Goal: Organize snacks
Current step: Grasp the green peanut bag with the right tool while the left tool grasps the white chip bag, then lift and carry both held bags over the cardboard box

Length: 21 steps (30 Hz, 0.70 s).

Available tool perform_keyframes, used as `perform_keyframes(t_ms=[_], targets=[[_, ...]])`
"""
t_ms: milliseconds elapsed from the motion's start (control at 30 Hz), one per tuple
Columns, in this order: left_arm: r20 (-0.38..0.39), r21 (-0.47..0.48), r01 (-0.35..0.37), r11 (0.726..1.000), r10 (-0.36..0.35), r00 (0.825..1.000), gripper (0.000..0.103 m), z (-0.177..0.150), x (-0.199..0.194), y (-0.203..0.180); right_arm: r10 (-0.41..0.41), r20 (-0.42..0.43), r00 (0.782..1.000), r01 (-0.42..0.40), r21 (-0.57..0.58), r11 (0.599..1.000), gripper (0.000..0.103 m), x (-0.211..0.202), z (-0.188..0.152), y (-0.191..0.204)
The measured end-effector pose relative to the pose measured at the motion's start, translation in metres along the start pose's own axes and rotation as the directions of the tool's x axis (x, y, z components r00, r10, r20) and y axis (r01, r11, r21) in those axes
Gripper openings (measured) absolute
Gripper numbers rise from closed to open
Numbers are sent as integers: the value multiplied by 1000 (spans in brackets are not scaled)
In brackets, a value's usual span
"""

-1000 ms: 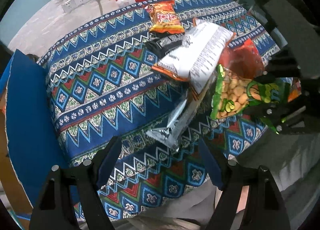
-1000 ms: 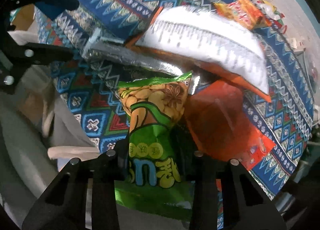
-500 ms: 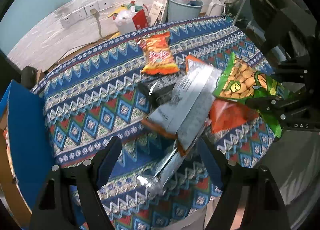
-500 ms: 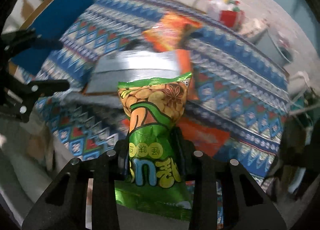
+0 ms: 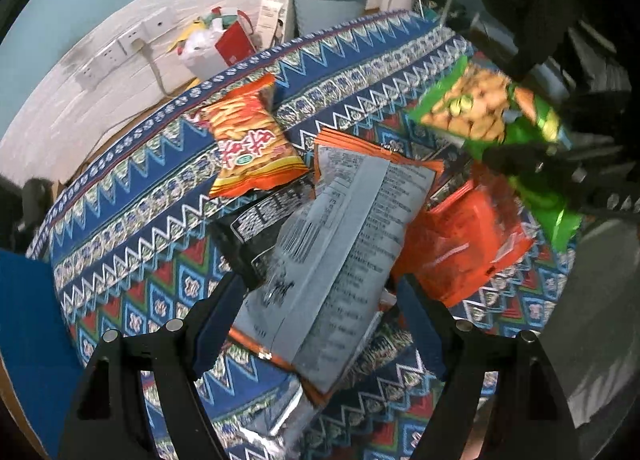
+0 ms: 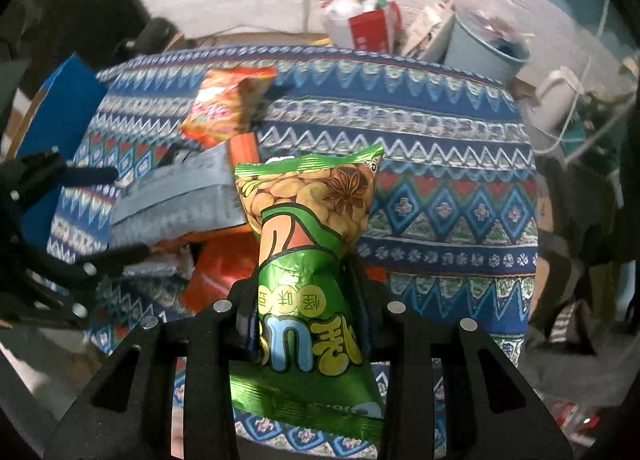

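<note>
Right hand-held gripper (image 6: 304, 292) gripped the green peanut bag (image 6: 310, 256) around its lower half and held it in the air above the patterned tabletop (image 6: 440, 188), clear of the other packets. Left hand-held gripper (image 5: 320, 320) stood wide apart and held nothing, its jaws on either side of the grey-backed bag (image 5: 340, 236) that lay on top of the heap. By my judgement the sorting had barely begun: one packet was lifted out, while the grey-backed bag, the orange packet (image 5: 460, 244), the black packet (image 5: 256, 232) and the red-and-yellow chip bag (image 5: 252, 148) lay loose on the cloth. Compared with a second before, the peanut bag had risen off the pile, and the left hand-held gripper had closed in on the grey-backed bag
</note>
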<state>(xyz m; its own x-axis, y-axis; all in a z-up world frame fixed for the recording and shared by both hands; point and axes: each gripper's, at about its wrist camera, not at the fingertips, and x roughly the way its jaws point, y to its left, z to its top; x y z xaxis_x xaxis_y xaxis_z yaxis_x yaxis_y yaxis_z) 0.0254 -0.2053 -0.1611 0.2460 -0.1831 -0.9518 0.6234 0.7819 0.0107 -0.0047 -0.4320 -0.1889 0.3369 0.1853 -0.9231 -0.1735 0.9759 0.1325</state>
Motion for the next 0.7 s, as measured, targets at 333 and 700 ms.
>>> perform_keyframes(t_ms=[333,700], targets=[[-40,-32,31,999,-32,999,68,9,25,3,7,6,1000,-7,47,999,34,12,4,-14],[-11,-85,20,996,-21,1000,36,3,15,12,-9,39,999,8,30,1000,34,13,15,-9]])
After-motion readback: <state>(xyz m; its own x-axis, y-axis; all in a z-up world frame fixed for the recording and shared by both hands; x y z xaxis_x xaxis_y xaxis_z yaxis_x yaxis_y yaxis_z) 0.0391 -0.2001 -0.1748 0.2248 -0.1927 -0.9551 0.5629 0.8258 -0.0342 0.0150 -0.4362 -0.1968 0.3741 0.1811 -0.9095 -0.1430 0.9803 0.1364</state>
